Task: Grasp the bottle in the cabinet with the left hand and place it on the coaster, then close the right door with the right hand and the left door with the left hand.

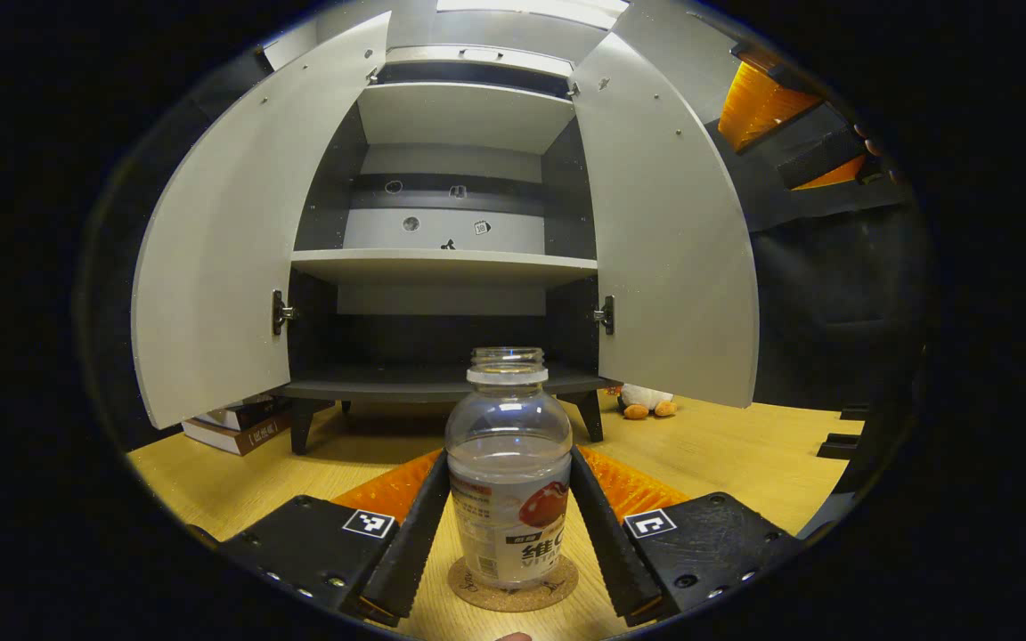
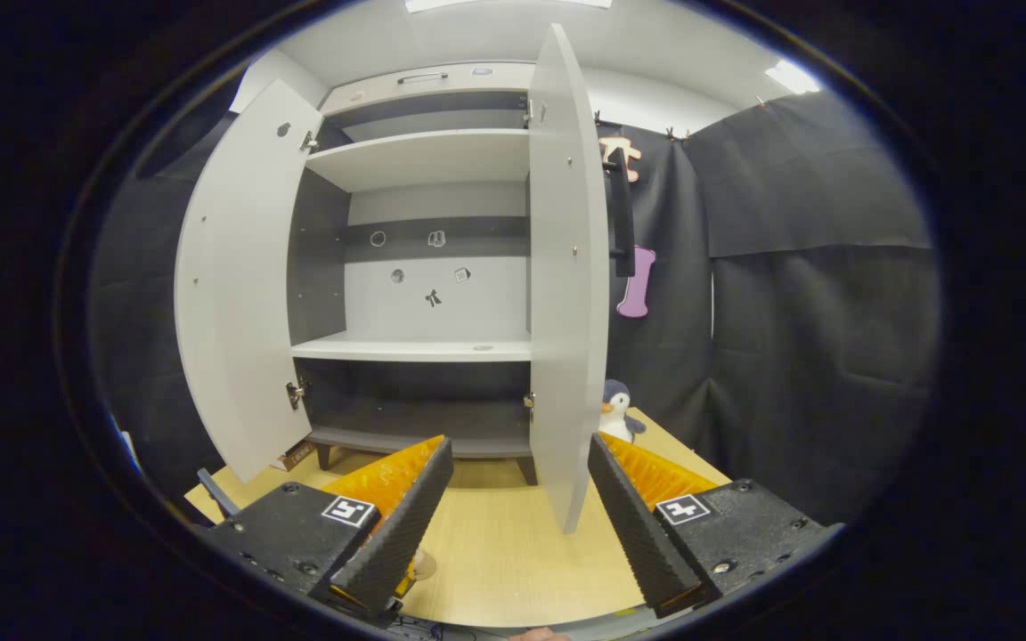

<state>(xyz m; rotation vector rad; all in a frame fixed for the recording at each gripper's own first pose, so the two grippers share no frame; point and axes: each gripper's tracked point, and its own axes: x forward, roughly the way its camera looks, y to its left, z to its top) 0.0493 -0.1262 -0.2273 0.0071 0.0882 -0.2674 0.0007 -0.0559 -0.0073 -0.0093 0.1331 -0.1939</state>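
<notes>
A clear, capless plastic bottle [image 1: 508,463] stands upright on a round cork coaster [image 1: 513,592] on the wooden table. My left gripper [image 1: 509,458] is shut on the bottle, one finger against each side of its body. Behind it the grey cabinet [image 1: 442,263] has bare shelves, with the left door [image 1: 219,249] and the right door [image 1: 669,240] both swung wide. In the right gripper view my right gripper [image 2: 517,445] is open and holds nothing. The right door [image 2: 566,303] stands edge-on just beyond its fingertips, and the left door [image 2: 237,285] hangs open farther left.
A plush penguin [image 1: 647,401] [image 2: 617,409] sits on the table behind the right door. Books [image 1: 241,427] lie stacked under the left door. Black cloth walls close in the right side. The wooden tabletop [image 2: 504,552] runs up to the cabinet's legs.
</notes>
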